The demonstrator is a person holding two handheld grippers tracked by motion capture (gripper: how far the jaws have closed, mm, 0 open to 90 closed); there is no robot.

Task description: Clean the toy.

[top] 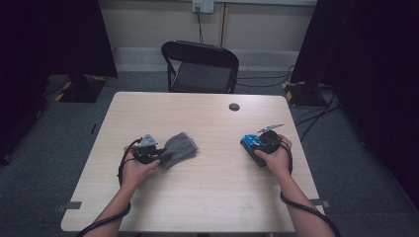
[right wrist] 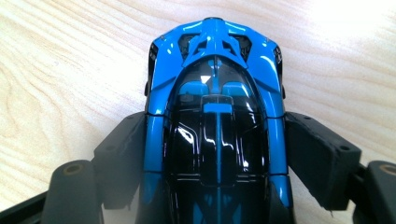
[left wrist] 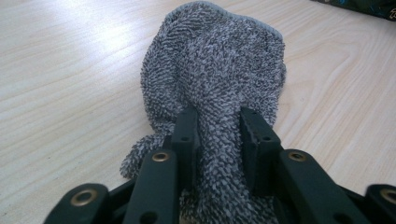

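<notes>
Right gripper view, toy car (right wrist: 217, 126) rear cut off, cloth (left wrist: 219, 84) end hidden

The table (top: 207, 187) is a rectangular top of pale wood-grain laminate with rounded corners, standing on grey carpet. Near its far edge, toward one o'clock from the middle, sits a small round dark cable cap (top: 234, 106) set into the surface. A grey knitted cloth (top: 180, 148) lies bunched on the top at about nine o'clock from the middle, one end drawn up into a narrow fold. At about three o'clock a blue and black toy car (top: 252, 142) rests on the wood, well apart from the cloth.
</notes>
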